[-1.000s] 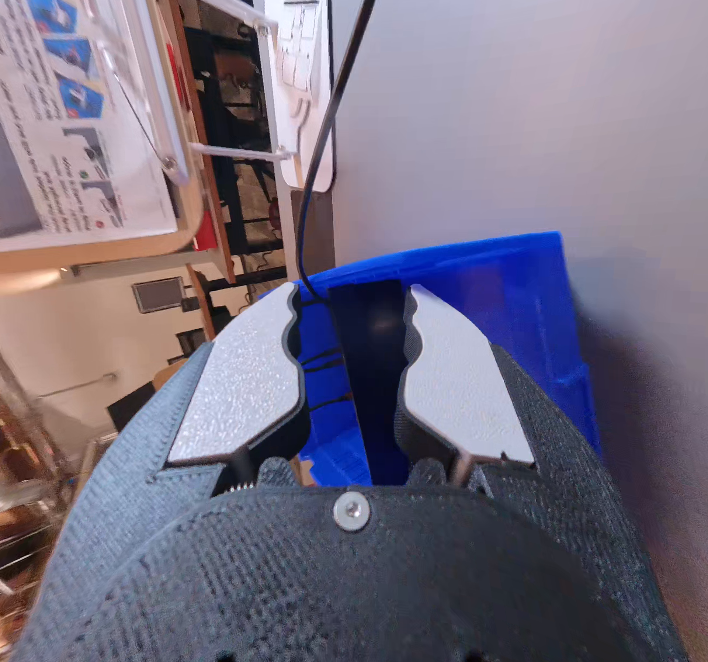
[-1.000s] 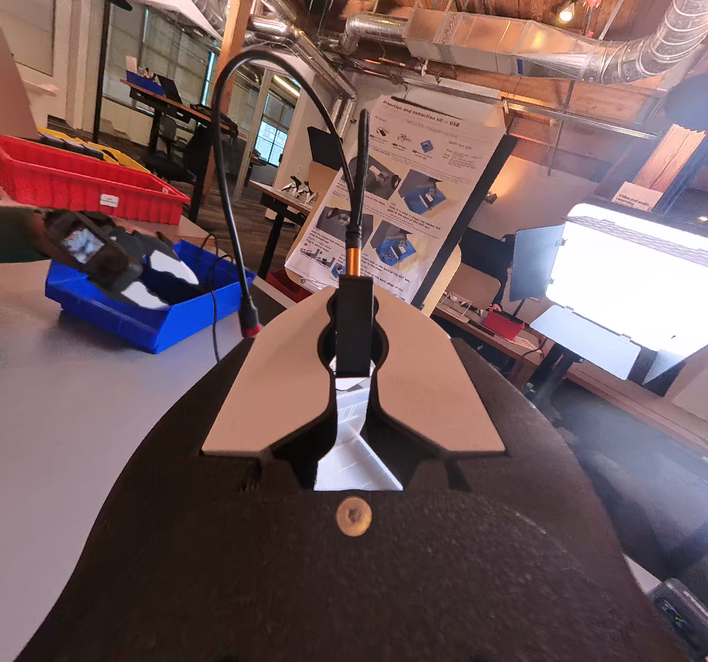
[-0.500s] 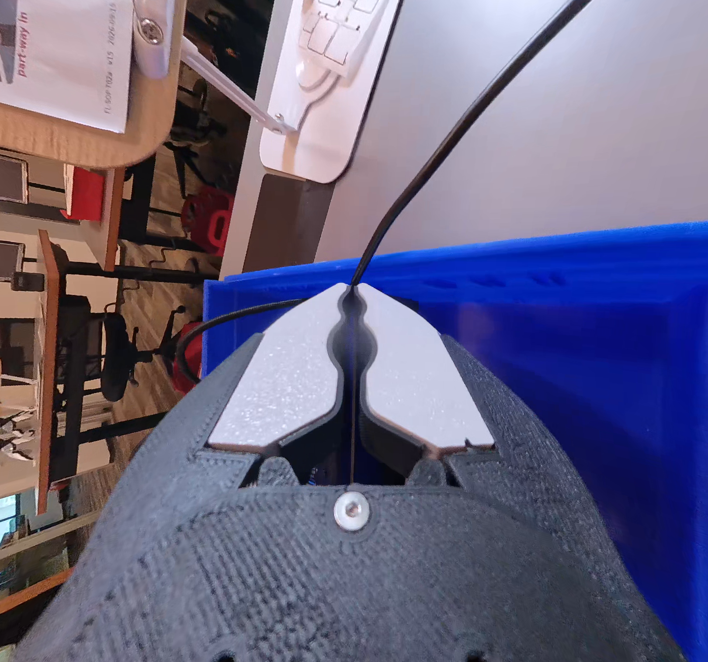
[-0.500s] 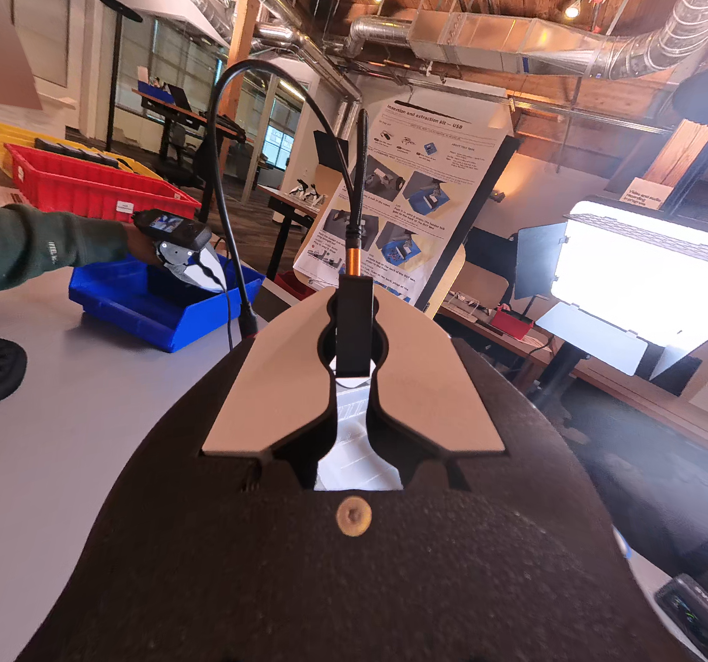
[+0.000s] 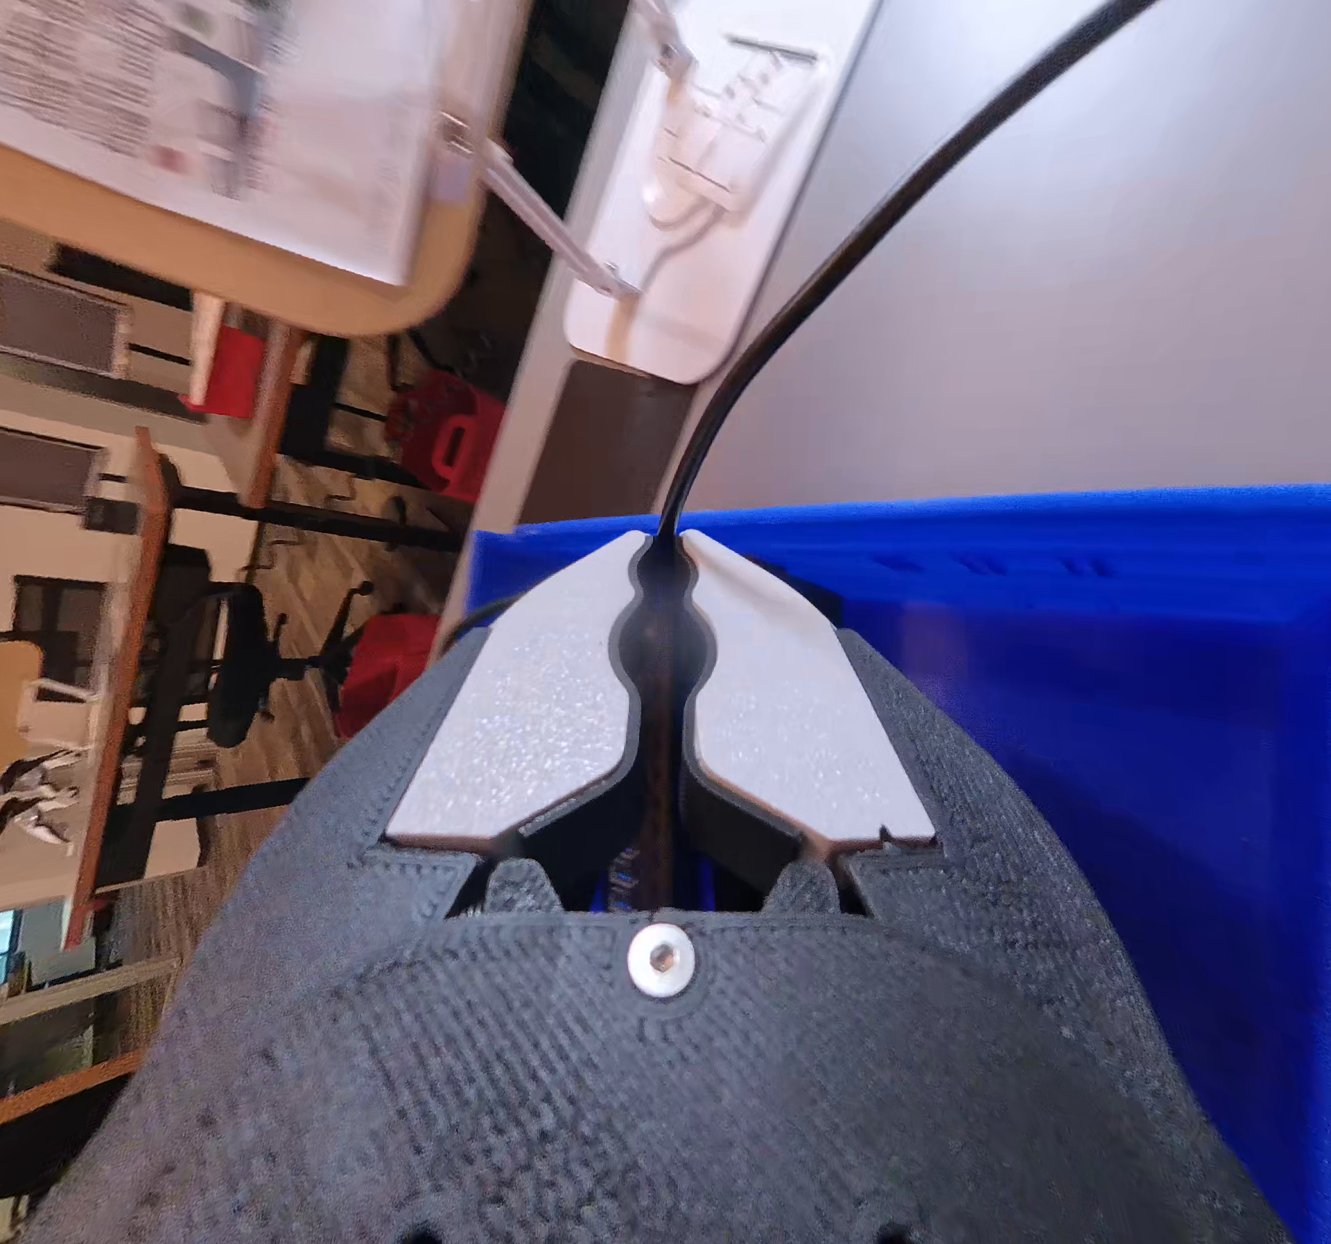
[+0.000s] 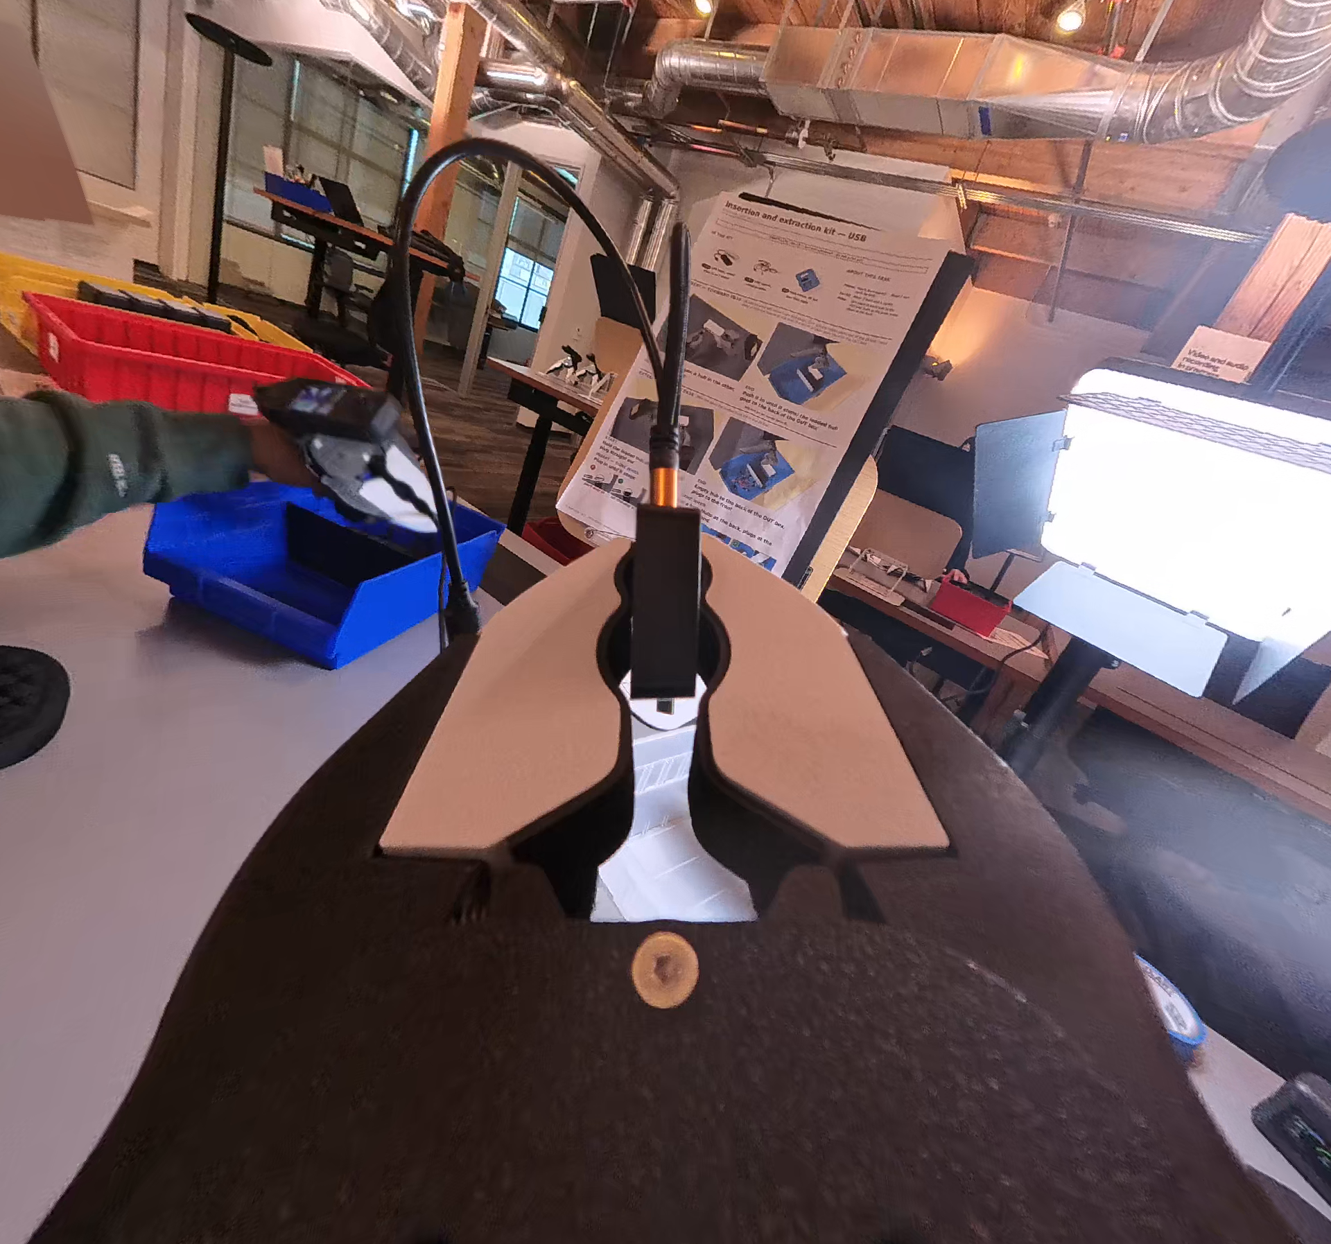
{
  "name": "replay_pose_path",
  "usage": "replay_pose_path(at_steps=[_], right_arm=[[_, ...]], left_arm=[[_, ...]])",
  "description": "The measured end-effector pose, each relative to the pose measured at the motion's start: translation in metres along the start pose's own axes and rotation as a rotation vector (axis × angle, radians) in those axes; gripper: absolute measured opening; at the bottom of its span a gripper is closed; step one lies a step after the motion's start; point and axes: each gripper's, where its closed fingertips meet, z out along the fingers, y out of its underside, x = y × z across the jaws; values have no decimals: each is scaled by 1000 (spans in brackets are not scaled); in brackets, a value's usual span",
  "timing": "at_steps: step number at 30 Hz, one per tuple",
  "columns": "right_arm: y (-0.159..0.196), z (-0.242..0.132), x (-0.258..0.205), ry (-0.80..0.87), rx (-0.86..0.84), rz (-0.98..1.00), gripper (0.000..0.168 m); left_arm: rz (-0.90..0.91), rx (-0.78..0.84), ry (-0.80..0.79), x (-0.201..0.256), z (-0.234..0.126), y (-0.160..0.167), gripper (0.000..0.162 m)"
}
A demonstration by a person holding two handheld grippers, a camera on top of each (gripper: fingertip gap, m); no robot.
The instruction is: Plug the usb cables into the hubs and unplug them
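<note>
USB plug, a black block with an orange collar above it, stands upright between the fingers of the right gripper, which is clamped on its sides. Its small connector points down toward the gripper's body, and a white ribbed surface shows beneath it. From the collar a black cable climbs toward 12 o'clock, arches over toward 10 o'clock and drops to a second black end just beside the gripper's left finger, at about 9 o'clock from the plug.

Farther off at 10 o'clock in the right wrist view, the left gripper hangs over a blue bin on the grey table, held by a hand in a green sleeve. A red bin lies beyond it, and a poster stands at 12 o'clock.

In the left wrist view, the left gripper is pinched on a thin black cord, which leaves the fingertips and sweeps toward 1 o'clock over the table. The blue bin fills the 3 o'clock side. A white plate lies on the table at 12 o'clock.
</note>
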Motion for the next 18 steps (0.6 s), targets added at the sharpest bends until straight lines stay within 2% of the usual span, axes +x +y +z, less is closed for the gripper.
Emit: replay_pose_path(at_steps=[2,5,9,11,14,16,18], right_arm=[[1,-1,4,11,-1,2,12],[2,1,8,23,4,17,12],[2,9,7,29,26,43,12],[3,13,6,26,30,60,12],[11,20,5,13,21,93,12],[20,24,4,10,3,97,12],[30,29,1,-4,-21,106,12]], left_arm=[[-44,84,-77,-29,-35,-26,5],[-145,301,-83,-53,-101,-92,5],[-240,619,156,-19,-187,-194,4],[-220,669,248,11,-212,-225,4],[-211,597,377,59,-204,-233,4],[-209,455,487,101,-173,-213,4],[-203,283,562,142,-135,-178,4]])
